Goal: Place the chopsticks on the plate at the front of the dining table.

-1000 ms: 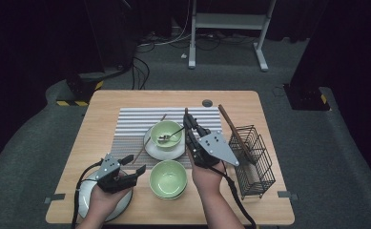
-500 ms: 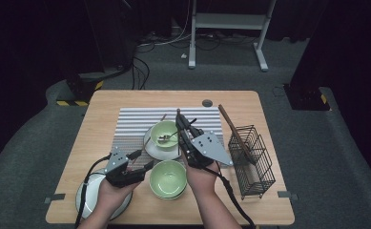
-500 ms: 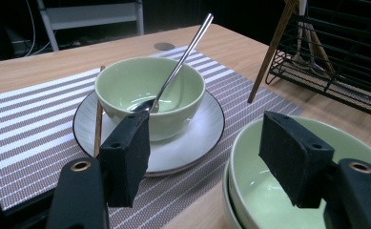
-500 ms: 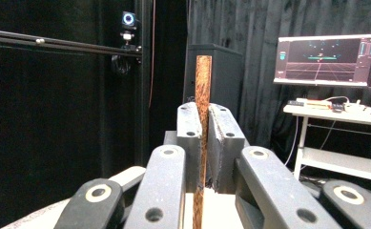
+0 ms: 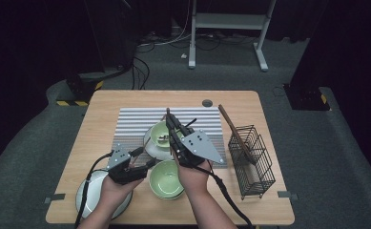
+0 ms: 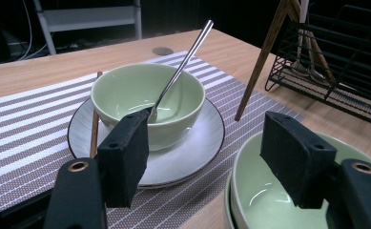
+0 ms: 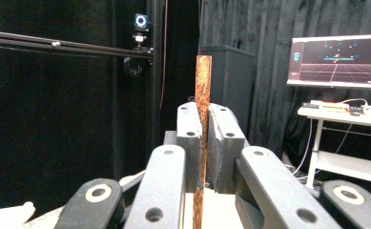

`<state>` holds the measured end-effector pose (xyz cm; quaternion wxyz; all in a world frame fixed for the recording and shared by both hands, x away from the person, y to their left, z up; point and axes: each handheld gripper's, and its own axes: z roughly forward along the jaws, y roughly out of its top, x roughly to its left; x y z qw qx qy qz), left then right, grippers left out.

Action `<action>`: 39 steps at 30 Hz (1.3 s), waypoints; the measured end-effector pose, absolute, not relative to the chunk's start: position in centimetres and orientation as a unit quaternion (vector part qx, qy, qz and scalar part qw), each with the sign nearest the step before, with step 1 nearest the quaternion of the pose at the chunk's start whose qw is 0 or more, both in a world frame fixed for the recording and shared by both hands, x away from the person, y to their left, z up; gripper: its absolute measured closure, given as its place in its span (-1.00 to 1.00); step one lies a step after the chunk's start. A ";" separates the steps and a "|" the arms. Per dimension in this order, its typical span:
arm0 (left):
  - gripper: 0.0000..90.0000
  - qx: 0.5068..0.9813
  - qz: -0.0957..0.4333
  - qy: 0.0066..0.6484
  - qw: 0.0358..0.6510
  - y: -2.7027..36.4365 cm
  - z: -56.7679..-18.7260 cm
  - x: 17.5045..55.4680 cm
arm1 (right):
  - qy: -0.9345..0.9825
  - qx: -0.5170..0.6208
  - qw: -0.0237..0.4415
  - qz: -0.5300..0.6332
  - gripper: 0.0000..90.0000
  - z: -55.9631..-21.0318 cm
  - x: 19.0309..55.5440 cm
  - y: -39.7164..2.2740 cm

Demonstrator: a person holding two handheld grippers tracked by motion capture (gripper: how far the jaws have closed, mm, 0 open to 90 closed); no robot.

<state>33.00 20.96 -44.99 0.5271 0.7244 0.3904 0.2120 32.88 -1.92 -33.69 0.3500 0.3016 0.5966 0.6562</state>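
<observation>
right gripper (image 7: 202,129) clamped tight on a brown wooden chopstick (image 7: 202,90), stick pinched between the two pads and pointing up past the jaw tips in the right gripper view. in the high view the right gripper (image 5: 170,125) sits over the far green bowl (image 5: 159,133), which stands on a white plate (image 5: 152,145) on the striped placemat (image 5: 130,125); chopstick end pokes out just past the jaw tips there. a metal spoon (image 6: 180,64) leans inside that bowl, a second chopstick (image 6: 95,119) lies propped on the plate's left edge in the left gripper view. left gripper (image 6: 211,157) has jaws apart, nothing between the pads, hovering at the near green bowl (image 6: 254,191) rim, just beside the plate. black wire rack (image 5: 252,157) on the right side of the wooden table (image 5: 102,109), with long wooden utensils leaning in it. another white plate (image 5: 92,191) under the left hand.
</observation>
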 end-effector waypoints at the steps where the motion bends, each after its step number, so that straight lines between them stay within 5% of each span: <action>1: -0.25 0.724 0.212 0.390 0.527 21.0 -45.0 33.0 | 0.597 0.301 0.348 0.657 0.86 -33.6 32.9 -1.7; 21: -0.07 0.719 0.212 0.391 0.534 20.3 -45.3 33.7 | 0.601 0.284 0.329 0.670 0.87 -33.2 32.5 0.6; 39: 0.69 0.727 0.239 0.367 0.529 19.6 -45.6 33.6 | 0.613 0.277 0.310 0.672 0.87 -33.5 32.4 1.8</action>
